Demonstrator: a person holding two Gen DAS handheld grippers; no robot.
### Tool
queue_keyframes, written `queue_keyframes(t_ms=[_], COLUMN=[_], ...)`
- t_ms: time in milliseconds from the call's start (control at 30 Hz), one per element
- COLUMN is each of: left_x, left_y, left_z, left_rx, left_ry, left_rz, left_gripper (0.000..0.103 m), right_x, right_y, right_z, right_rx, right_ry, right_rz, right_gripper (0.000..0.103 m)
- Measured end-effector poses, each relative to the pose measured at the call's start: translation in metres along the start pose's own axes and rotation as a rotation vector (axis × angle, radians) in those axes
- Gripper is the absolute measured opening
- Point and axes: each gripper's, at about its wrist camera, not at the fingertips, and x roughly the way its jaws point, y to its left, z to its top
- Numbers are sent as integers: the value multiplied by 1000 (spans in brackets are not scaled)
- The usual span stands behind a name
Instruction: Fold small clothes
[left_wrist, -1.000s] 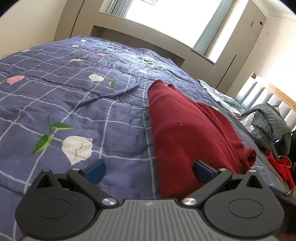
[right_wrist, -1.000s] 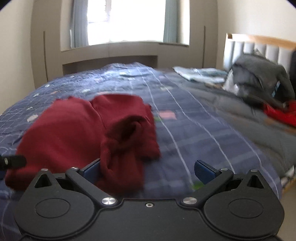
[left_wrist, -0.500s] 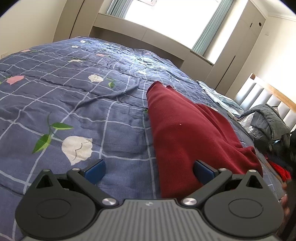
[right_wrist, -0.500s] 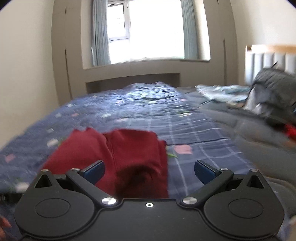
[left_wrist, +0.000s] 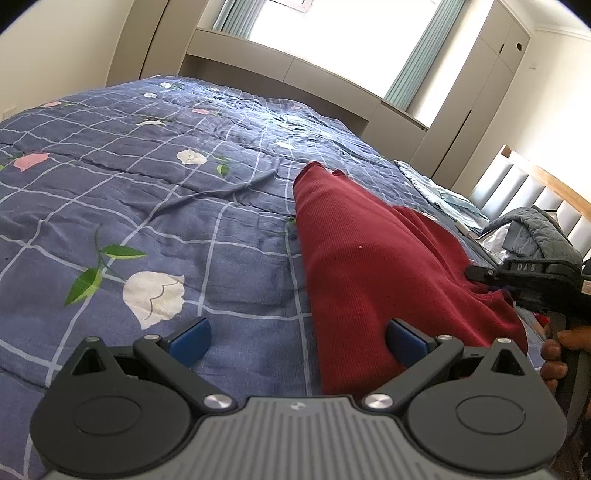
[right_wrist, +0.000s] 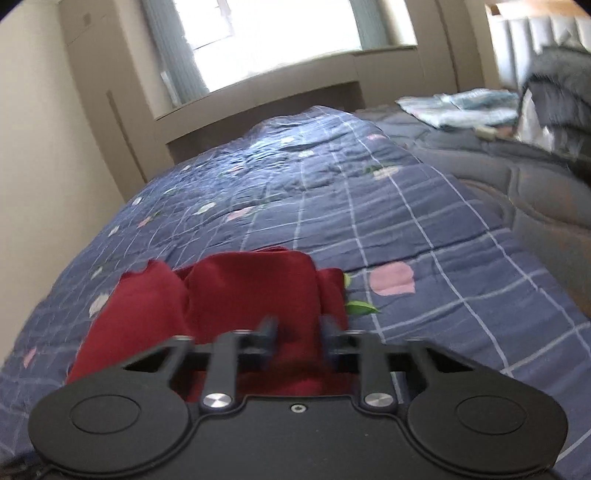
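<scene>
A dark red garment (left_wrist: 369, 266) lies partly folded lengthwise on the blue flowered bedspread (left_wrist: 184, 221). My left gripper (left_wrist: 295, 332) hovers open at its near end, one blue pad over the red cloth and the other over the bedspread. My right gripper (right_wrist: 297, 332) sits low over the garment's (right_wrist: 251, 288) near edge. Its jaws are closing, blurred, with a narrow gap left and red fabric showing between them. In the left wrist view the right gripper (left_wrist: 471, 273) reaches in from the right to the garment's right edge, held by a hand (left_wrist: 554, 354).
A grey quilted jacket (left_wrist: 535, 229) lies heaped by the padded headboard (left_wrist: 535, 184). Light blue folded cloth (right_wrist: 458, 107) rests on a grey quilt (right_wrist: 498, 177) beyond the garment. A window ledge and wardrobes stand behind the bed.
The right gripper swung in to the garment's near right edge and now shows in the left wrist view. Its jaws went from wide apart to nearly together. The left gripper stayed put.
</scene>
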Motion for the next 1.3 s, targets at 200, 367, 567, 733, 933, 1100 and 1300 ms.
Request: queue_keyframes(t_ms=[200,367,567,733,933,1100,1300], left_x=[0,-1,-8,-8,24,58,83], left_y=[1,1,3,-12,-33,-41,-37], left_z=[0,0,15,40,71,85,85], left_rx=[-9,-7,-63,-12,81,121,116], left_ry=[-3,2,24,-3,-3,40,93], left_rz=[-10,-14,-3,27,72,136,162], left_gripper=[102,102,103,103,103,103,103], right_x=[-15,8,-5,-18,4,34,62], right_y=[-2,-8,1,11,31,29,0], right_z=[3,-18,-19,-15,-4,4,5], right_rx=[-34,-64,-117,-209,-419,-476,-369], right_ry=[-76,-12,-74,-170,-201,-159,-104], right_rz=[-58,-98,-147,-141,-86,-83,-148], right_gripper=[4,4,37,85,96,96,95])
